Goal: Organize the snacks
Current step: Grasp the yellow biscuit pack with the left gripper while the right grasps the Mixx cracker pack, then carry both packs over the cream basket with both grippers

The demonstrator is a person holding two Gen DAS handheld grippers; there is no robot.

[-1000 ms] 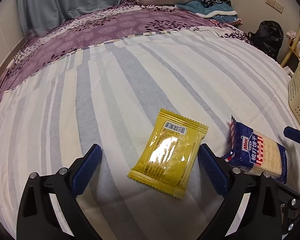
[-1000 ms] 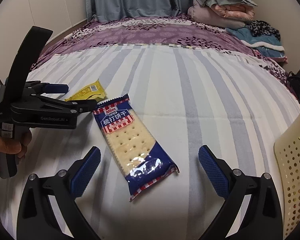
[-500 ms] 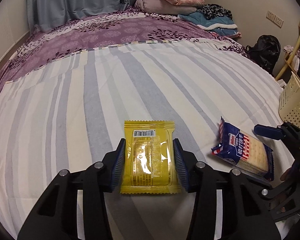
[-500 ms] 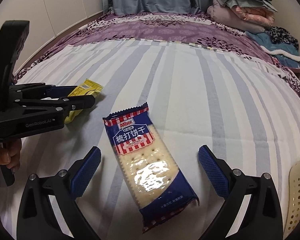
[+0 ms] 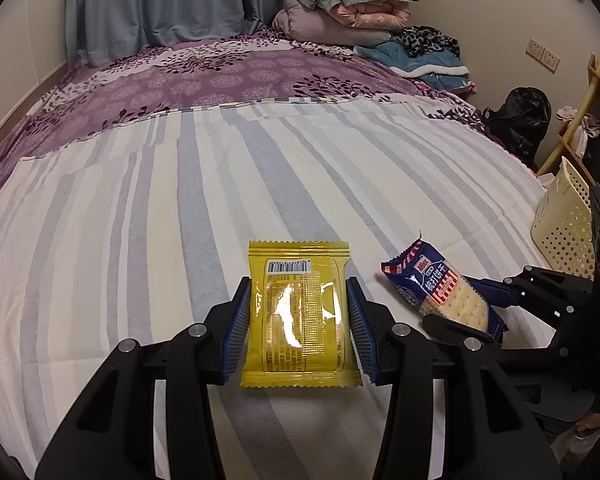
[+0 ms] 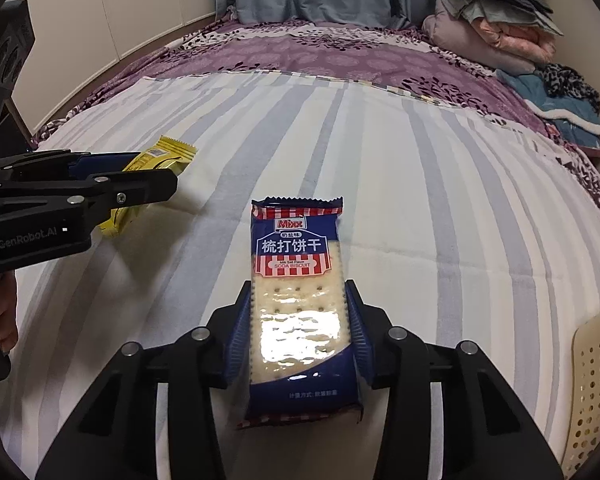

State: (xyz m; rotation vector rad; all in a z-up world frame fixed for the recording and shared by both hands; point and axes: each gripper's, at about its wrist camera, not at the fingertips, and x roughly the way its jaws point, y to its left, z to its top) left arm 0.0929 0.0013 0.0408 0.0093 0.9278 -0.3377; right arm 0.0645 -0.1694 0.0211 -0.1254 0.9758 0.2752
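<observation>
On the striped bedsheet [image 5: 148,240], seen from the left wrist, the left gripper [image 5: 299,322] is clenching one flat, glossy yellow snack packet [image 5: 298,312] by its long sides, barcode end pointing away; the blue ribbed pads [image 5: 236,326] are pressing into both crinkled edges, and the packet is lying between the black fingers with its serrated ends sticking out front and back. To its right, one blue soda biscuit pack [image 5: 440,294] is sitting tilted inside the right gripper [image 5: 466,312], whose dark fingers are closing along its sides. One cream perforated plastic basket [image 5: 566,224] is standing at the right edge of the bed. Beyond the stripes one purple floral cover [image 5: 236,76] is spreading toward a pile of folded quilts [image 5: 348,8].

Over at the right wrist, the right gripper [image 6: 299,326] is grasping the long rectangular soda biscuit pack [image 6: 298,296], its jaws having just been closing onto it; the clear window is showing pale, dimpled crackers, and the pads are squeezing both long edges near the pack's middle. At the left, the left gripper [image 6: 148,178] is holding the yellow snack packet [image 6: 156,164] just above the striped bedsheet [image 6: 420,208], with a hand [image 6: 0,312] wrapping its handle. A corner of the basket [image 6: 596,392] is showing at lower right
</observation>
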